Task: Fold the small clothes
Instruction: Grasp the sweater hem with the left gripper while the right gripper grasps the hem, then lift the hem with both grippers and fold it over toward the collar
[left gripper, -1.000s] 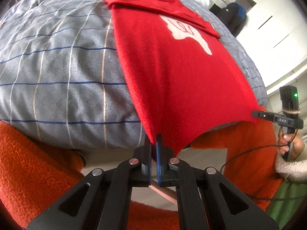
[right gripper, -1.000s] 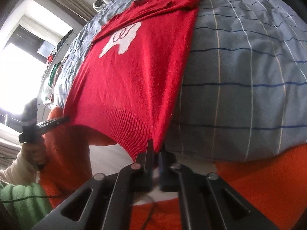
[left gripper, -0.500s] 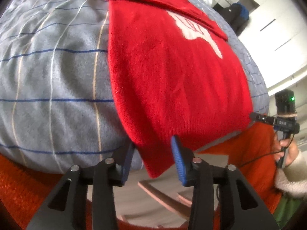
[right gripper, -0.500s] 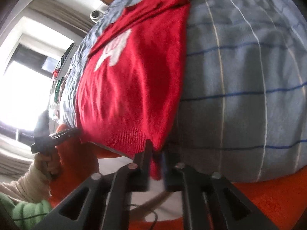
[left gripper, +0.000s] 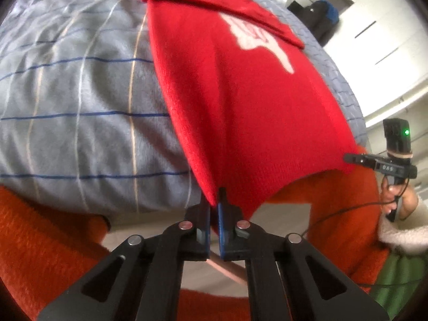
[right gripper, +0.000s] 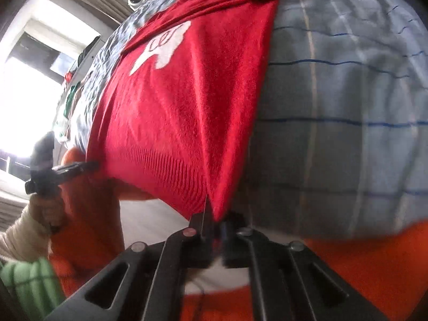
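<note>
A small red sweater (left gripper: pixel 240 88) with a white print lies spread on a grey checked bedcover (left gripper: pixel 75 101), its sleeves folded across the far end. My left gripper (left gripper: pixel 213 206) is shut on the sweater's near left hem corner. My right gripper (right gripper: pixel 214 219) is shut on the near right hem corner of the sweater (right gripper: pixel 182 112). Each gripper shows in the other's view, the right one (left gripper: pixel 355 158) and the left one (right gripper: pixel 88 165), both at the hem ends. The hem hangs between them over the bed's edge.
An orange fleece blanket (left gripper: pixel 45 240) lies below the bedcover's (right gripper: pixel 342 107) edge. White cupboards (left gripper: pixel 374 26) and a dark bag stand at the far right. A bright window (right gripper: pixel 29 85) is at the left in the right wrist view.
My left gripper opened half a second ago and has now shut again on the left hem corner. My right gripper stayed shut on its corner. The hem is lifted slightly.
</note>
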The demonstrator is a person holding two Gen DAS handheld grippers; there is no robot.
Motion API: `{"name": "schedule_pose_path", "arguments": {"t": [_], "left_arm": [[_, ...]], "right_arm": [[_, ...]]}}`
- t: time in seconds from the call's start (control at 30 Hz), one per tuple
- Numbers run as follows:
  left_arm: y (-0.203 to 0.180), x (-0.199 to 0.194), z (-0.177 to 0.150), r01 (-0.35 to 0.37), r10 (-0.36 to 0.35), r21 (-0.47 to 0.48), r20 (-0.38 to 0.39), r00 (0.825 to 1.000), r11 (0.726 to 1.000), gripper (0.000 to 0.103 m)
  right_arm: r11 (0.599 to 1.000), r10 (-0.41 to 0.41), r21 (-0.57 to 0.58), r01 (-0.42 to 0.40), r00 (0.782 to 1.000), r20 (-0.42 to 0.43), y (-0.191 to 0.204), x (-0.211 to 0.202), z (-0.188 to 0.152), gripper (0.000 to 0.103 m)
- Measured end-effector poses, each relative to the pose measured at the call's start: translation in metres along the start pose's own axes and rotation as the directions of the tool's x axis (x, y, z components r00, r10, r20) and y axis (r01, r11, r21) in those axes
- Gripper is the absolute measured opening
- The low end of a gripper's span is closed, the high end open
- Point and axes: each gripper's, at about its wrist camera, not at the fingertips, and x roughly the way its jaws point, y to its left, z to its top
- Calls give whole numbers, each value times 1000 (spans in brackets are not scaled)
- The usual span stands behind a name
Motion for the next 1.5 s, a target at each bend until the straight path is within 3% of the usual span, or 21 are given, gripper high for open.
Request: {"name": "schedule_pose_path", "arguments": {"t": [0.1,0.17,0.37,0.5,0.6,0.67,0.73,0.77,0.87,0.9,0.93,0.97,1.07,1.13,1.17,1.2,1.27,1.33,1.4,1.47,1.5], "left_arm": [[0,-11,12,31,-30,-28,25,999,999,1],[0,-34,31,60,-57,-28,101,993,998,1],[-13,-77,138,16,-38,68,333,942,998,2],[-5,-51,234,-53,23,65,386,922,996,2],[5,-14,292,-135,106,49,390,915,990,3],[18,5,316,-162,138,29,381,914,986,6],[32,23,332,-207,209,-43,364,908,977,14],[39,28,339,-222,238,-86,361,902,971,26],[56,22,349,-240,301,-194,405,863,951,84],[62,15,349,-241,316,-222,426,848,945,91],[65,9,348,-232,318,-238,444,838,943,91],[70,1,346,-216,310,-246,459,833,945,91],[72,-6,340,-217,303,-229,461,834,949,91],[61,-6,331,-205,251,-151,450,857,967,91],[57,-2,329,-194,221,-108,435,873,975,91],[46,5,324,-162,160,-29,398,903,986,91],[27,24,321,-96,61,111,284,957,989,91],[6,52,320,-97,64,231,149,987,968,91],[-9,79,326,-232,199,317,133,971,920,91],[-5,89,344,-297,264,284,148,953,912,90],[6,87,358,-336,302,211,179,936,918,88]], "right_arm": [[999,37,20,-37,999,13,0,-11,3,3],[989,131,61,-136,989,74,-1,-22,16,3],[958,255,40,-282,912,322,-7,-65,99,3],[961,234,34,-276,870,433,-19,-69,179,3],[957,210,82,-280,858,469,-43,-49,243,3],[952,180,136,-274,863,472,-57,-25,288,4],[941,172,181,-284,867,467,-72,-3,316,6],[938,148,212,-273,871,468,-78,8,328,9],[917,117,285,-280,870,480,-96,24,345,26],[911,94,310,-274,867,490,-100,24,347,48],[911,81,314,-269,861,502,-105,18,346,59],[918,67,303,-257,852,519,-105,11,346,58],[952,57,226,-208,843,534,-94,-10,343,59],[975,78,145,-169,870,487,-79,-11,347,58],[979,94,118,-164,885,455,-74,-8,348,58],[983,121,78,-166,909,399,-64,-3,347,58],[984,149,38,-172,927,344,-54,6,336,58],[987,148,10,-158,941,306,-45,18,326,58],[992,121,-5,-125,951,284,-38,31,314,58],[990,133,10,-141,950,283,-39,38,301,58],[988,140,21,-152,947,288,-40,39,295,58]]}}
